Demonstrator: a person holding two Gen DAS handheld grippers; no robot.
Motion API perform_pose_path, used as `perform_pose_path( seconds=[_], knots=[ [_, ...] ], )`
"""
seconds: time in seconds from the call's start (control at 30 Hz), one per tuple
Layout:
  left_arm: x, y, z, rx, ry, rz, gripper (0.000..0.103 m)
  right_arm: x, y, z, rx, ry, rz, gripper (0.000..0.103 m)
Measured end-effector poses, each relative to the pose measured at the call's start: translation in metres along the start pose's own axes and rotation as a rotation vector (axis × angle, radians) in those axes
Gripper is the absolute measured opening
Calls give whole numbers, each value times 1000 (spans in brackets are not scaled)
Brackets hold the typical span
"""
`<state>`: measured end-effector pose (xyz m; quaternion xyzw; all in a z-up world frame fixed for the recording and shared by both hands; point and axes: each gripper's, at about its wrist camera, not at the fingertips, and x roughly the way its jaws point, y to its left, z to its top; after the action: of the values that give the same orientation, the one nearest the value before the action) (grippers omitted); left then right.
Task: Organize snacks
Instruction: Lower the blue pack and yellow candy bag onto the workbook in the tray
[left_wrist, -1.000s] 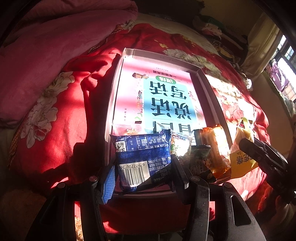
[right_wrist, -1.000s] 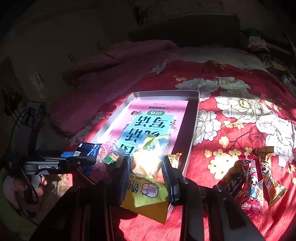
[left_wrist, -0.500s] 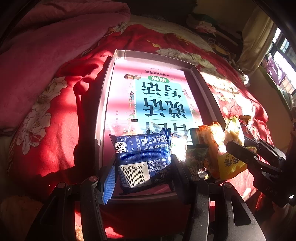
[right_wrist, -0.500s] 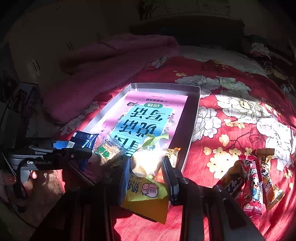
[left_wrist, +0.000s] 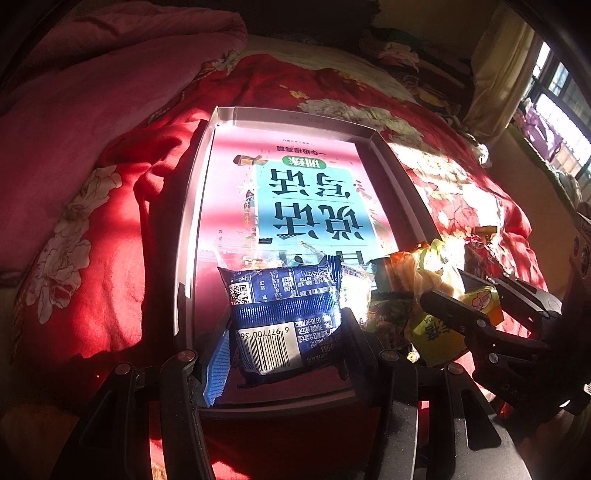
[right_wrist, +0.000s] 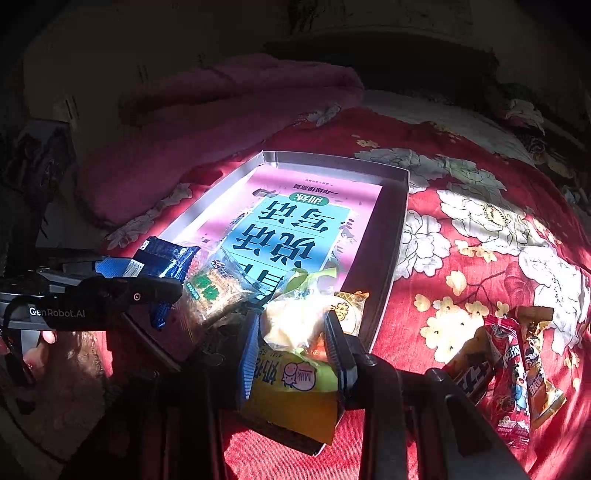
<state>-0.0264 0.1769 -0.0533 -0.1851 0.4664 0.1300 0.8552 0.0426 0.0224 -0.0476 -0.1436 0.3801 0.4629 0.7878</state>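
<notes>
Since earlier, right gripper (right_wrist: 295, 332), pinching soft yellow bun packet (right_wrist: 295, 376), nears tray (right_wrist: 391, 236); left gripper (left_wrist: 284, 332) clamps light, crinkly blue packet (left_wrist: 284, 306) mid-body.

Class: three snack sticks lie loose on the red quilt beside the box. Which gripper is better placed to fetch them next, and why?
Right. The snack sticks lie beside the right gripper, opposite the left gripper. Both are shut on packets now, so the yellow packet must go down first.

The left gripper (left_wrist: 284, 343) is black, with 2 blue ribbed pads (left_wrist: 218, 363), round screws and white "GenRobot.AI" lettering. The right gripper (right_wrist: 293, 343) looks the same.
</notes>
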Motion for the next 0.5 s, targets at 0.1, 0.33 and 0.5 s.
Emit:
perform_pose_path(
  seconds=[0.1,0.33,0.5],
  knots=[
    [1,0,1,2,-1,-6,55,1,2,-1,-7,-2,3,35],
    [1,0,1,4,-7,-18,55,-3,3,-4,-5,-8,27,35],
    [2,-2,2,15,-11,-20,55,-7,5,-6,-13,-15,40,35]
  ],
)
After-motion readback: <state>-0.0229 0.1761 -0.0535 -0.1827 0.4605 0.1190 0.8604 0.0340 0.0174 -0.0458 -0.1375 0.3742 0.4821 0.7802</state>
